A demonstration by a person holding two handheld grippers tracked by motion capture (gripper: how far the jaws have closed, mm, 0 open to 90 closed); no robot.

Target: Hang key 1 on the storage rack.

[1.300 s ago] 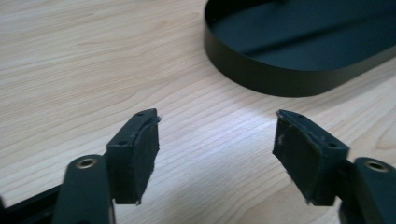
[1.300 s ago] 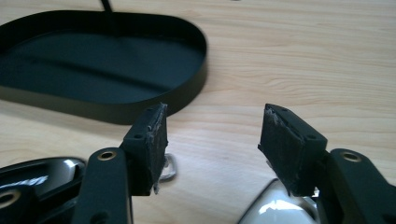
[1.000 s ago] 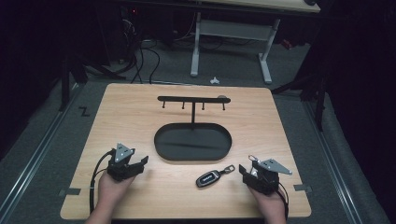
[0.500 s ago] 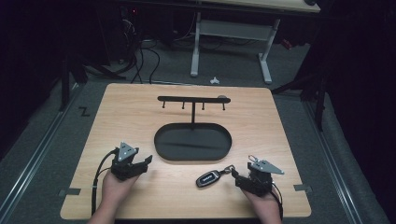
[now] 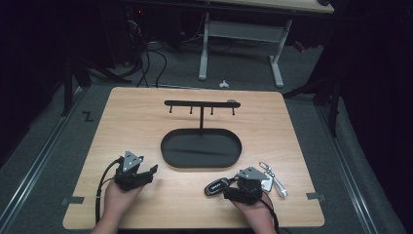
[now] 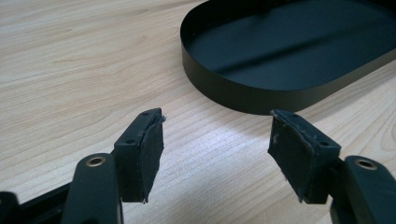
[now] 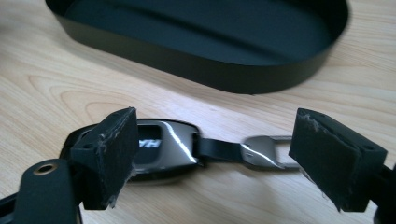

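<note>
1. Lying flat on the wooden table [image 5: 146, 122], the car key fob [image 7: 159, 151] sits near the front edge, right of centre, just in front of the oval black tray [image 5: 168, 151]. A short black strap joins it to a metal clasp [image 7: 261, 154] (the lettering on the fob is too blurred to read).
2. In the high view the fob [image 5: 216, 185] points left of the right gripper, while a bunch of small metal keys and a ring [image 5: 272, 178] trails to that gripper's right.
3. The right gripper [image 7: 215, 158] stands low over the fob with its jaws spread wide; they have just been opening. The fob and strap lie between the pads [image 7: 116, 154], and whether the left-hand pad touches the fob cannot be told.
4. The right hand [image 5: 255, 207] enters from the bottom edge of the high view.
5. The left gripper [image 6: 215, 149] rests well apart from the fob, near the front left of the table, its jaws parted with bare wood between them.
6. Behind the tray rises a black T-shaped rack [image 5: 201, 104] with four small hooks.
</note>
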